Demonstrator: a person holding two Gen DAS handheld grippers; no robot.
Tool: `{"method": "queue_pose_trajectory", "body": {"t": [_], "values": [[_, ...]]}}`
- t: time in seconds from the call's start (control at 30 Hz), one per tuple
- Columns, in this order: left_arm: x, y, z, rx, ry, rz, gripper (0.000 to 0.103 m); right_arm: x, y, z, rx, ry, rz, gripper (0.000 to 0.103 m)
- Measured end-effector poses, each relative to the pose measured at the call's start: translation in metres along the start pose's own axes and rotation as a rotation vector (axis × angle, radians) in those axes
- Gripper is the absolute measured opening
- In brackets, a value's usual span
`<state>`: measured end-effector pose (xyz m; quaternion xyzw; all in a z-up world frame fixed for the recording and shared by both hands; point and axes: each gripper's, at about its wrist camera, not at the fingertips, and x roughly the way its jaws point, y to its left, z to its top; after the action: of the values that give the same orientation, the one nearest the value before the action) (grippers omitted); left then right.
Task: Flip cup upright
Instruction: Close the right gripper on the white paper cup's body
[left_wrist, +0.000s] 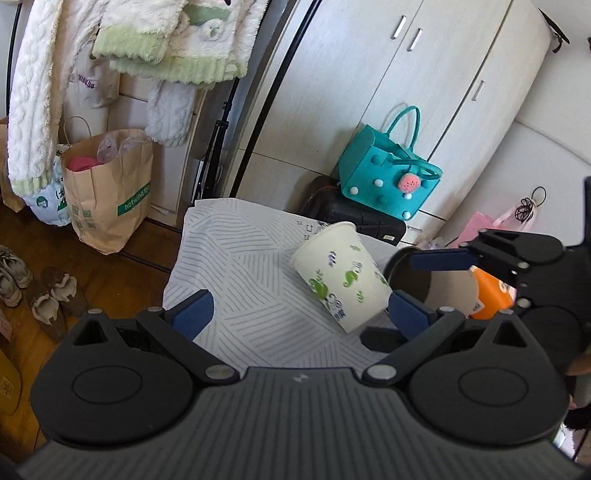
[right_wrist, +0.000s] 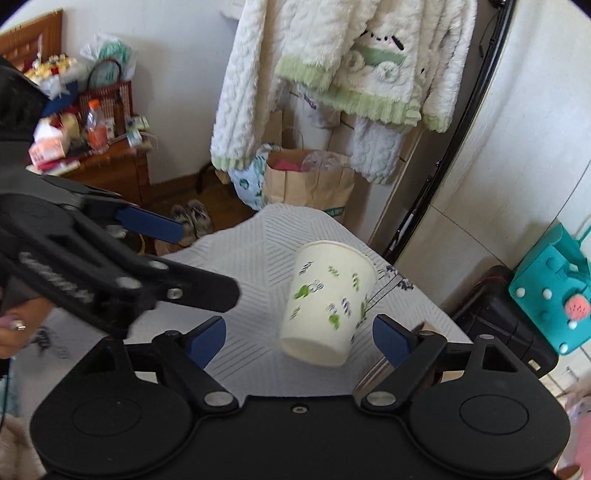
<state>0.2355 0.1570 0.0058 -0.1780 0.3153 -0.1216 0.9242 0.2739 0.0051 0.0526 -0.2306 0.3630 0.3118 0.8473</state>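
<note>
Cup (right_wrist: 330, 302) tilted on table (right_wrist: 240, 266), base shown in right view only; contact possibly hidden. Left tool (left_wrist: 301, 312) & right tool (right_wrist: 299, 338) both spread wide, gripping nothing.

In the right wrist view the white paper cup with green leaf print (right_wrist: 328, 306) is smeared by motion, so its printed marks cannot be read and whether its base touches the pale striped cloth on the bench (right_wrist: 251, 266) cannot be told. In the left wrist view the same cup's lower edge (left_wrist: 345, 325) is cut by a blue pad of the left gripper (left_wrist: 301, 314). Behind it, an orange object (left_wrist: 493, 295) and a dark round container (left_wrist: 410, 277) are largely hidden by the right gripper (left_wrist: 439, 258). A ringed hand (right_wrist: 14, 328) is cut off at the right wrist view's left edge.
</note>
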Motion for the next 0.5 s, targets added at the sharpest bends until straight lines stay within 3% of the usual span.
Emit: {"method": "queue_pose_trajectory", "body": {"t": [0.13,0.3,0.5], "values": [[0.004,0.01,0.0,-0.028,0.003,-0.007,0.102,0.014,-0.009,0.005,0.037,0.014,0.043,0.089],[0.008,0.016,0.001,-0.028,0.004,-0.017,0.101,0.028,-0.006,0.009,0.008,0.029,0.019,0.088],[0.012,0.019,0.001,-0.036,-0.021,-0.061,0.1,0.037,-0.006,0.012,-0.014,0.037,-0.015,0.079]]}}
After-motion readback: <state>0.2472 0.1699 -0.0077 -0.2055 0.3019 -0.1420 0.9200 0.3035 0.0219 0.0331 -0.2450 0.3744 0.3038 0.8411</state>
